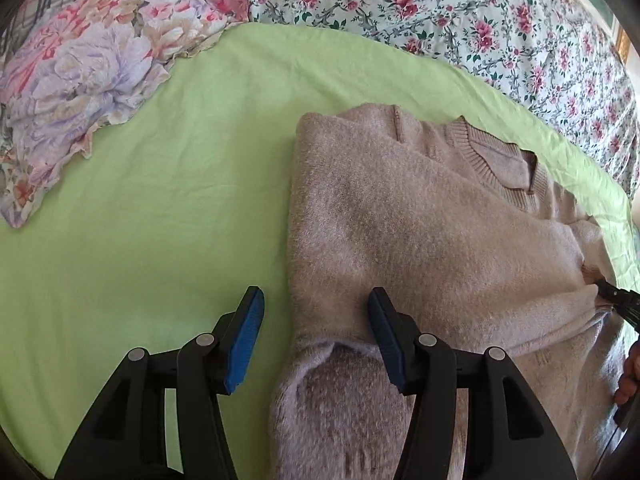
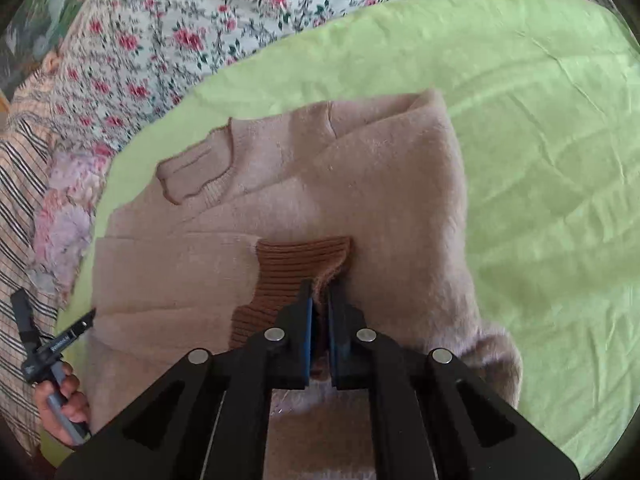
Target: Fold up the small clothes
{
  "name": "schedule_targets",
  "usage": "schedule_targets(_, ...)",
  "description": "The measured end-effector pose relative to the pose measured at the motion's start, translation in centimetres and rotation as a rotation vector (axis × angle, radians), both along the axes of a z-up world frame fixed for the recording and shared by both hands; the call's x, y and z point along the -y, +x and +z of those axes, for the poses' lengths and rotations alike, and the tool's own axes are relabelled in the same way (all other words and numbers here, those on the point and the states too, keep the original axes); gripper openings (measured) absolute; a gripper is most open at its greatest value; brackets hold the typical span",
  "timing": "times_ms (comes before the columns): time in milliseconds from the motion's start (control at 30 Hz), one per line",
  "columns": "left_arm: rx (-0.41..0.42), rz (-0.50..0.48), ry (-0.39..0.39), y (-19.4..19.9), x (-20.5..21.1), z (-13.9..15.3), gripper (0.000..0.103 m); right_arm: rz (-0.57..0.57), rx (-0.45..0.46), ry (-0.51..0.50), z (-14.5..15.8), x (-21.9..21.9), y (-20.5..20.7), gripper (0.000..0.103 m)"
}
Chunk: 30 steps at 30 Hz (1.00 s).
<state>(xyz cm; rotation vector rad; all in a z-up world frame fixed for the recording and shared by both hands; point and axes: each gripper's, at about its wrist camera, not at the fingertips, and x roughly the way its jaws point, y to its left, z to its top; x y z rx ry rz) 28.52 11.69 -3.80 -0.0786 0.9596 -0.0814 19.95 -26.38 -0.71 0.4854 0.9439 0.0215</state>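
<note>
folding a sweater: the cuff is the weak spot

lying on the green sheet of the bed, the pink sweater is partly folded, one side already turned in. the right hand-held gripper has its jaws nearly closed on fabric right beside the brown ribbed cuff of a sleeve laid across the body. the left hand-held gripper is wide open and holds nothing; one finger is over the sweater near the bottom edge, the other over bare sheet.

the main risk, as i judge it, is the fluffy knit slipping out of the right grip if the sleeve is pulled fast, or the pull dragging the whole sweater and undoing the fold, since the left side pins nothing. the flowered pillow and quilt lie well apart and should not interfere.
</note>
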Motion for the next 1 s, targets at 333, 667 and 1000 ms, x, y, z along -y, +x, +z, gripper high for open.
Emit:
schedule_targets(333, -0.032, -0.053, -0.075, -7.8, -0.9, 1.5, 0.056, 0.052, 0.071, 0.031, 3.3, -0.7, -8.1, 0.037)
schedule_targets(667, -0.126, -0.131, -0.178, -19.0, -2.9, 0.3, 0.062, 0.159, 0.059, 0.055, 3.8, -0.4, -18.1, 0.049)
schedule_targets(1000, -0.201, -0.248, -0.356, -27.8, -3.4, -2.6, 0.065, 0.207, 0.025, 0.152, 2.5, 2.7, -26.7, 0.051)
